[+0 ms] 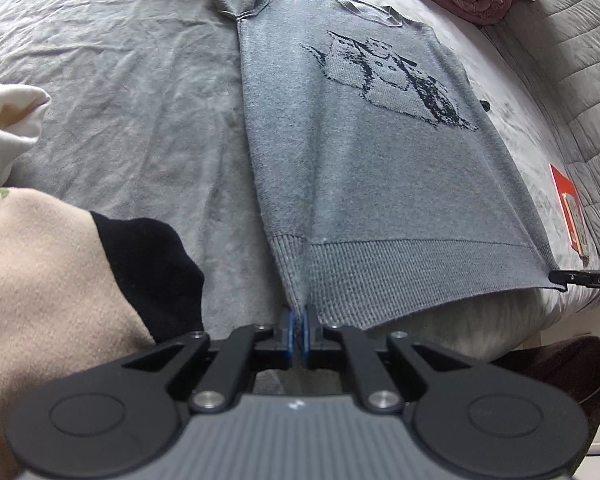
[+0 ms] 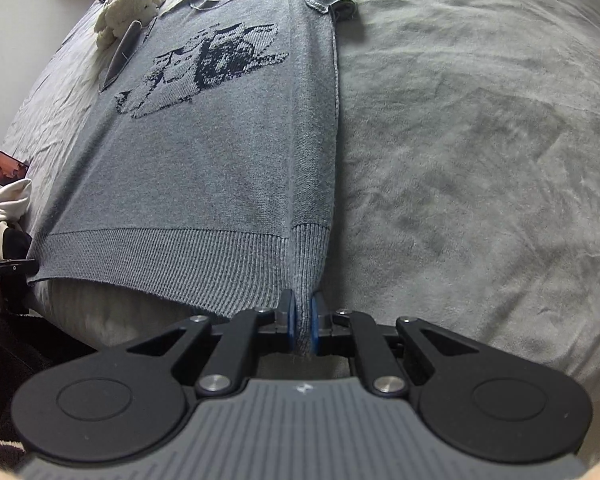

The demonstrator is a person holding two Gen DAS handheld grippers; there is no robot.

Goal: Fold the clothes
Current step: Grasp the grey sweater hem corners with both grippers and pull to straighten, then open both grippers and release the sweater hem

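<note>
Sweater (image 1: pixel 360 168) hem corners in both grippers

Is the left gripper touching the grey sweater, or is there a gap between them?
Touching. In the left wrist view, the left gripper has its blue pads closed on the ribbed hem corner of the grey sweater, and the fabric runs straight between them.

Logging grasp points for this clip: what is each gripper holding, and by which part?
Both hold the grey knit sweater by its ribbed hem: the left gripper on its left bottom corner, the right gripper on its right bottom corner.
</note>
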